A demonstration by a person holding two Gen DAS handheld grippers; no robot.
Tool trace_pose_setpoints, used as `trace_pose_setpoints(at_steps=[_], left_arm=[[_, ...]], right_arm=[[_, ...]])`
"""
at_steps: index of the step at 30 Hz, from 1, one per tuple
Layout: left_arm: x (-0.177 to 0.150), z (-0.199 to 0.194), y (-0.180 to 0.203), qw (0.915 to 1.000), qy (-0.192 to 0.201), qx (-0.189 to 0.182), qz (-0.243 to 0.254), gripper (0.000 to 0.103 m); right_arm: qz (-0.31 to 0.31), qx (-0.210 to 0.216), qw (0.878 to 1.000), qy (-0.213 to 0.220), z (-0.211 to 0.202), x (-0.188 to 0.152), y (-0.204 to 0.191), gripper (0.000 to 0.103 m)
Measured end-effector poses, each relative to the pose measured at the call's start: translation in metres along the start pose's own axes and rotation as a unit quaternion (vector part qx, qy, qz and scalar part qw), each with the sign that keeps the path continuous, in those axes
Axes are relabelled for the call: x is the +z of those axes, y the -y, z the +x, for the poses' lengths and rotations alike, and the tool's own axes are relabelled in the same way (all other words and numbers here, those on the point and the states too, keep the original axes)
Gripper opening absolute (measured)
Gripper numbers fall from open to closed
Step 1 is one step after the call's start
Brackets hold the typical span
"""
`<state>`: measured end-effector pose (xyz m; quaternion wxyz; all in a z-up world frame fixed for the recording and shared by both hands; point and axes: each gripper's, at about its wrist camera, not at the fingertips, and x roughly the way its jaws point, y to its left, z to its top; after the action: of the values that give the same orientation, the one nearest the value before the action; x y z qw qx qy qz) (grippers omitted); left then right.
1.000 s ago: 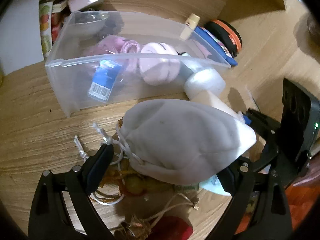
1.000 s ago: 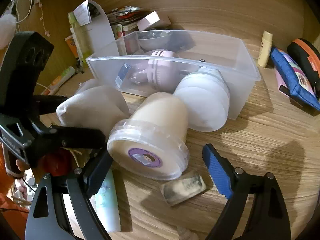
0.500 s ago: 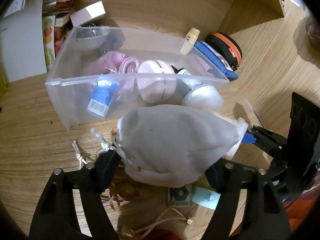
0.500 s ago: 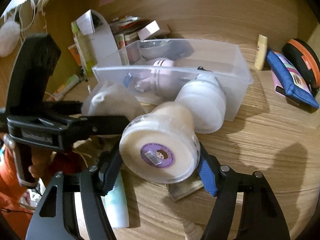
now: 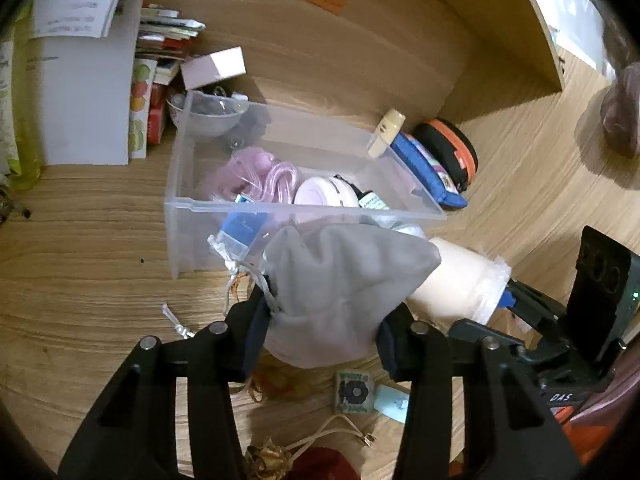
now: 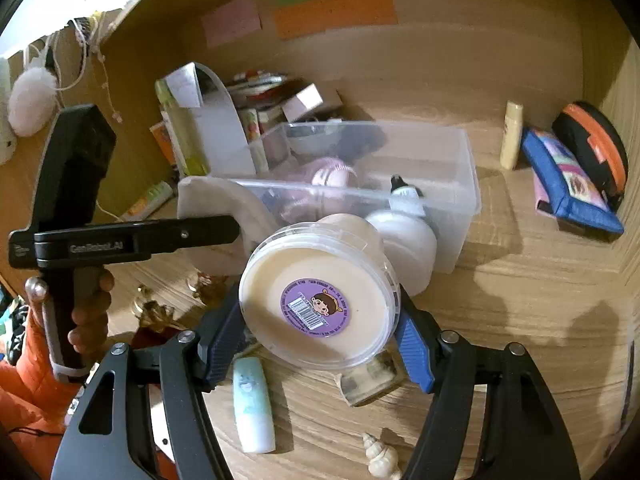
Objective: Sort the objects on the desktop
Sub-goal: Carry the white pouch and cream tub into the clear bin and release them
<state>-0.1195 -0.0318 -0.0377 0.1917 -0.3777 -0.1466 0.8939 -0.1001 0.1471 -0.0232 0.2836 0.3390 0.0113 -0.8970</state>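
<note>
Above the desk, tilted down, left tool (image 5: 322, 330) clamps pouch (image 5: 344, 288), right tool (image 6: 318, 350) clamps jar (image 6: 320, 300).

The grey pouch (image 5: 344, 292) hides the clear bin's (image 5: 188, 216) front wall. Sticker print on the cream tub (image 6: 316, 300) is illegible. A seashell (image 6: 382, 460) is cut off at the frame's bottom edge.

This is a home desk nook: a wood-grain counter (image 5: 100, 264) closed in by matching wooden walls, with coloured sticky notes (image 6: 336, 12) on the back wall. At the counter's back left corner stand papers and booklets (image 5: 168, 32). Toiletries fill a clear plastic bin (image 5: 184, 208), and zipped pouches (image 6: 572, 184) lie toward the right edge.
</note>
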Motion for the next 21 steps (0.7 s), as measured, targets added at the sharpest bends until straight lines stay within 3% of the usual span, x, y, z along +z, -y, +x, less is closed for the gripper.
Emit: trace_pose_setpoints(at_steps=[8,21], left_arm=[[0.008,-0.032,0.005,0.9984,0.05,-0.025,-0.008,0.046],[0.031,-0.057,0.003,0.9937,0.107,-0.03,-0.012,0.046]], right_arm=[[0.013,0.007,1.0,0.024,-0.014,0.013,0.003,0.066],[0.019,-0.004,0.998,0.068,-0.028,0.034,0.016,0.066]])
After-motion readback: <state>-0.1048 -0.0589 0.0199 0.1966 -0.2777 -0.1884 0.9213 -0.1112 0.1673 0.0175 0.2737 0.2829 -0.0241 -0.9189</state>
